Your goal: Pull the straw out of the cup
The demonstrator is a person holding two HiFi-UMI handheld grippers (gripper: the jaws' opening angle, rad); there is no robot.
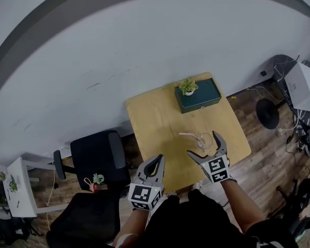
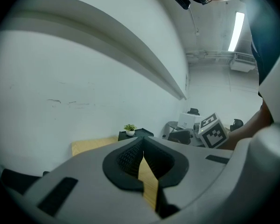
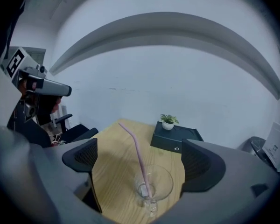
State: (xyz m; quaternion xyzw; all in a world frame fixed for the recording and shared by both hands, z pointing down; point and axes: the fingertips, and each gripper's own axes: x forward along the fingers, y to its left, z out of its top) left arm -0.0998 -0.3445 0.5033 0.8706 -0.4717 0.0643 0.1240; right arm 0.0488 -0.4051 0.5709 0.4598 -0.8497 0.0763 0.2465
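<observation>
Pink straw (image 3: 136, 153) in cup (image 3: 164, 185) between parted right tool (image 3: 140, 158)

Cup (image 1: 205, 142) with pink straw (image 1: 187, 135) between spread jaws of right gripper (image 1: 202, 144), on table (image 1: 155, 118)

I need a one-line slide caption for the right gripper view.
Open right gripper faces a glass cup holding a pink straw on the table.

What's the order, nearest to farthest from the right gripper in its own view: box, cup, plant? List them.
1. Glass cup, between the open jaws, straw standing in it.
2. Dark box, farther back, right of centre.
3. Potted plant, atop the box, farthest back.
</observation>
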